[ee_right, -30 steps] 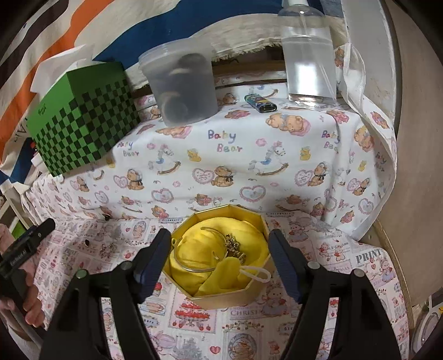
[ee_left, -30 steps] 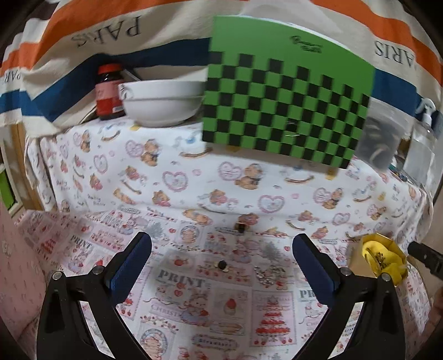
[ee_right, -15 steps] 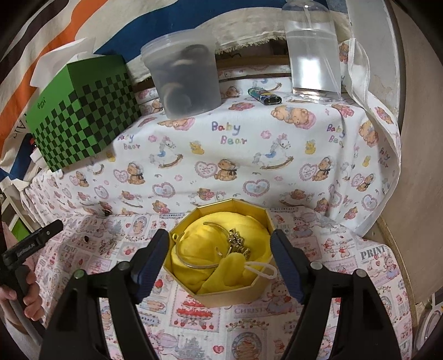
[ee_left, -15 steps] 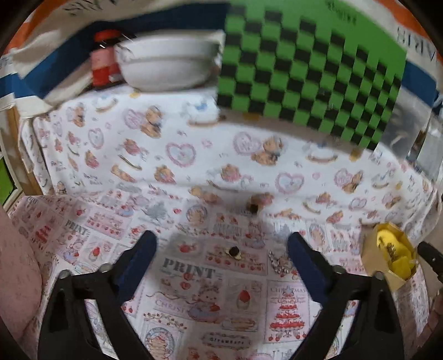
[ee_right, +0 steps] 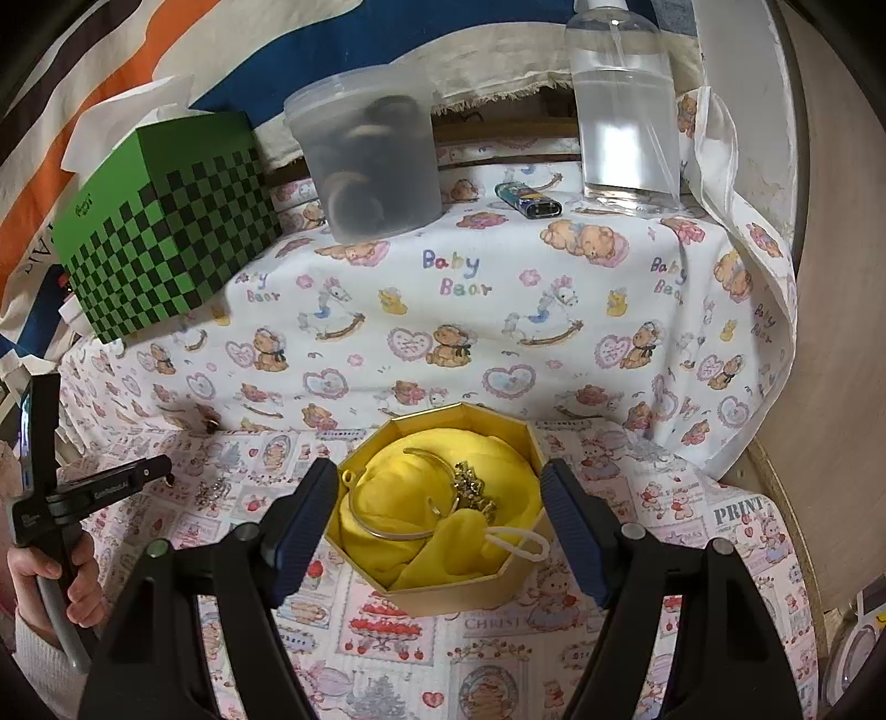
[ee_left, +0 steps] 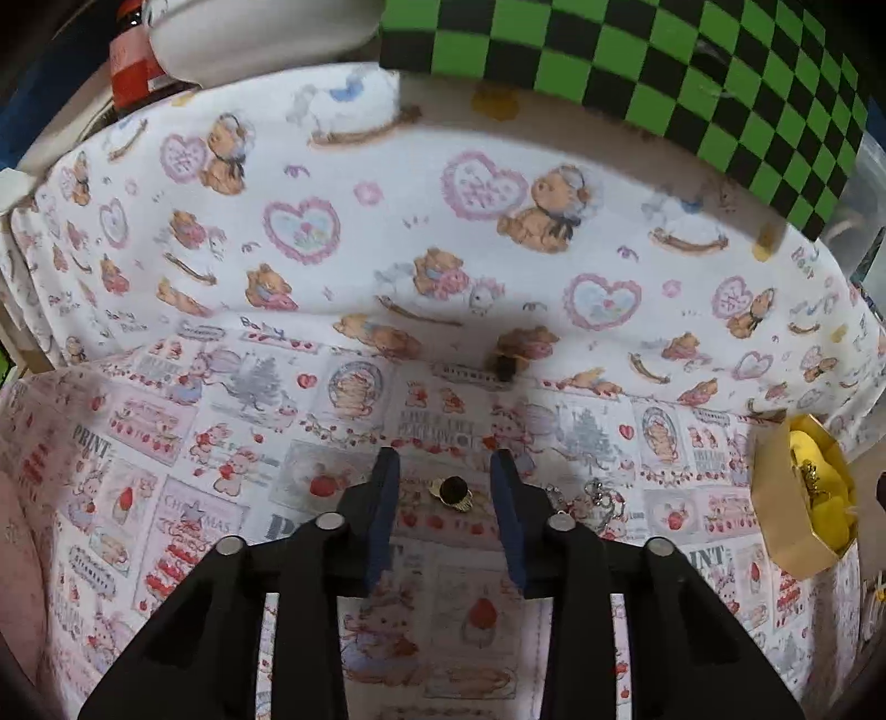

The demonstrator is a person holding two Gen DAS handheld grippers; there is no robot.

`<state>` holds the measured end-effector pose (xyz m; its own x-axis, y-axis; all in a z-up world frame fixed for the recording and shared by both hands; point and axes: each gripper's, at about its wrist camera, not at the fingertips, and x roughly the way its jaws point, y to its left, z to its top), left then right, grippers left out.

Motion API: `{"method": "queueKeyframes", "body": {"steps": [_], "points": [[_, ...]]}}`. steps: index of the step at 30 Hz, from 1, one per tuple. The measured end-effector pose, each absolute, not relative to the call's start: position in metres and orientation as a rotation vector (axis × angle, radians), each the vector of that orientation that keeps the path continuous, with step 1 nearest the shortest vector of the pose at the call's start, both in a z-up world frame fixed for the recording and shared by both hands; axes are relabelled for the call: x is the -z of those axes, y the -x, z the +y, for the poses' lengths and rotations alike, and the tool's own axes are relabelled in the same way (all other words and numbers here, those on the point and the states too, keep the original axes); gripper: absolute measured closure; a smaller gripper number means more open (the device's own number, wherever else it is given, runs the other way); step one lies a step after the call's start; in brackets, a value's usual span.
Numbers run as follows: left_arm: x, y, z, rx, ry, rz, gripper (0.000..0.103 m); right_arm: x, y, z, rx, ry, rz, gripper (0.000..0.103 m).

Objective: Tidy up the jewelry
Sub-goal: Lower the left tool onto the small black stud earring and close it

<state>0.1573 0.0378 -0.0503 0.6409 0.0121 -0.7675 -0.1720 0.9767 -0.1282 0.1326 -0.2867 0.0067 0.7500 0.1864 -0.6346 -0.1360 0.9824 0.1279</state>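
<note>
A gold ring with a dark round stone [ee_left: 453,491] lies on the printed cloth. My left gripper [ee_left: 444,471] is low over it, fingers partly closed on either side and not touching it. A silver sparkly piece [ee_left: 601,494] lies just right of the gripper. A second dark-stone piece [ee_left: 503,365] lies farther back at the fold of the cloth. The gold octagonal box [ee_right: 443,504] with yellow lining holds a bangle [ee_right: 398,498] and a gold chain piece [ee_right: 470,482]. My right gripper [ee_right: 437,520] is open, hovering around the box. The box also shows at the right of the left wrist view [ee_left: 797,498].
On the raised shelf behind stand a green checkered box [ee_right: 166,221], a clear tub [ee_right: 371,160], a lighter [ee_right: 526,202] and a spray bottle [ee_right: 626,111]. A white bowl [ee_left: 266,27] and a red jar [ee_left: 130,66] stand at the left. The left gripper also shows in the right wrist view [ee_right: 111,482].
My left gripper moved forward and down to the dark-stone ring and its fingers narrowed around it. The right gripper stayed open over the box.
</note>
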Motion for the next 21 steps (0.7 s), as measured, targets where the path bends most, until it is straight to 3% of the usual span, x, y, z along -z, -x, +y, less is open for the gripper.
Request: {"method": "queueKeyframes", "body": {"steps": [2, 3, 4, 7, 21], "points": [[0.052, -0.158, 0.037, -0.097, 0.187, 0.871, 0.08, -0.006, -0.133, -0.287, -0.172, -0.072, 0.702, 0.03], [0.054, -0.159, 0.038, -0.083, 0.197, 0.879, 0.085, -0.007, -0.133, -0.287, -0.171, -0.072, 0.701, 0.03], [0.056, -0.161, 0.039, -0.068, 0.213, 0.89, 0.097, -0.007, -0.133, -0.287, -0.169, -0.071, 0.7, 0.029], [0.056, -0.164, 0.046, -0.051, 0.259, 0.892, 0.101, -0.007, -0.134, -0.286, -0.164, -0.064, 0.701, 0.029], [0.031, -0.14, 0.091, -0.128, 0.35, 0.797, 0.101, -0.025, -0.116, -0.263, -0.305, -0.115, 0.694, 0.029]]}}
